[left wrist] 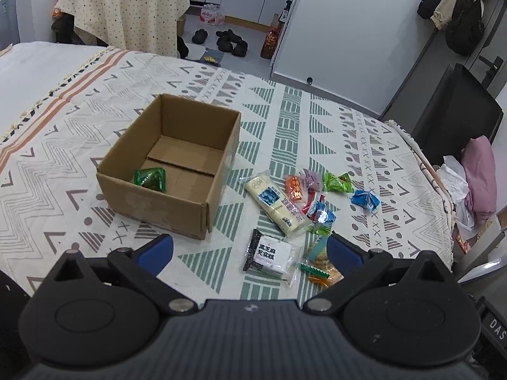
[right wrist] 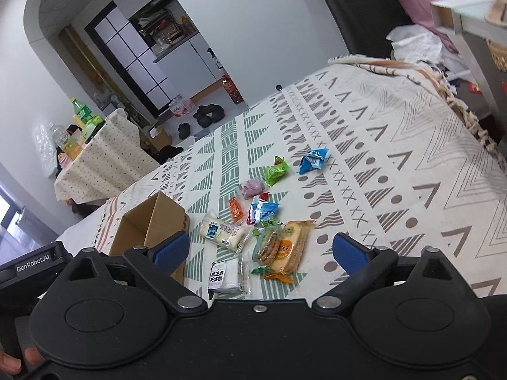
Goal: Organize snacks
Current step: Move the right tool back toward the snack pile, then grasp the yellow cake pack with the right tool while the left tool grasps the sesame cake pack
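Observation:
An open cardboard box (left wrist: 177, 190) (right wrist: 139, 231) stands on the patterned bedspread (left wrist: 79, 145), with one green snack packet (left wrist: 149, 180) inside at its near left. Right of the box lie several loose snacks: a long cream-coloured roll pack (left wrist: 277, 202) (right wrist: 221, 229), a white pack with black lettering (left wrist: 274, 253) (right wrist: 226, 274), a biscuit pack (right wrist: 282, 247), a light green packet (left wrist: 337, 183) (right wrist: 276, 171) and a blue packet (left wrist: 366, 199) (right wrist: 313, 160). My left gripper (left wrist: 250, 250) hangs open above the white pack. My right gripper (right wrist: 259, 251) is open over the biscuit pack, holding nothing.
The bed's far edge drops to a floor with black shoes (left wrist: 228, 39). A table under a dotted cloth (left wrist: 126, 12) stands beyond. Clothes and a pink pillow (left wrist: 481, 177) pile up at the bed's right. The left hand-held gripper's body (right wrist: 31, 266) shows left of my right gripper.

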`<state>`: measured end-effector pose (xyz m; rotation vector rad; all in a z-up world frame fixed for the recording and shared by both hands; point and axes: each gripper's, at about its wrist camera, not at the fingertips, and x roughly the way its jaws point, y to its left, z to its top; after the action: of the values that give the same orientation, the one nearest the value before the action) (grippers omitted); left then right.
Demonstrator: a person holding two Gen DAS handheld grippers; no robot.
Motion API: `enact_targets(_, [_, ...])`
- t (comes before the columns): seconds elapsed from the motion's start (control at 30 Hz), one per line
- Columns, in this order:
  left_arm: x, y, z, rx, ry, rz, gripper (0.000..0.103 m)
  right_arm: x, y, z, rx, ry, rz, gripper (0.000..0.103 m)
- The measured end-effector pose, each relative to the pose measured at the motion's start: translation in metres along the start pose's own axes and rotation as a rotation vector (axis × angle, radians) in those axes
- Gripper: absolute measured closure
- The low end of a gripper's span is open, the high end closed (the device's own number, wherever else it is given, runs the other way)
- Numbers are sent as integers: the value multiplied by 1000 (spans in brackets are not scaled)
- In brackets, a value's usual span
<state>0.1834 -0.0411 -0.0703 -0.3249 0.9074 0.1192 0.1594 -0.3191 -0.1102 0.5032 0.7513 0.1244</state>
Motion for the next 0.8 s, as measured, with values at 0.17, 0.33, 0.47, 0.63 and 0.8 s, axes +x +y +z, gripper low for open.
enact_targets(0.17, [14, -3, -5, 1, 18, -2, 1, 16, -17, -5, 39, 25, 26, 25])
enact_targets(0.33, [33, -8, -8, 13, 50, 8, 2, 32, -35, -13, 109, 63, 55, 40])
enact_targets(0.47, [50, -12, -11, 9, 74, 16, 2, 43, -35, -17, 107, 66, 61, 41])
enact_targets(0.63, [74, -18, -14, 28, 101, 34, 3, 65, -48, -16, 167, 107, 50, 51])
enact_targets(0.8, [100, -23, -15, 45, 142, 53, 3, 92, -52, -16, 193, 142, 27, 51])
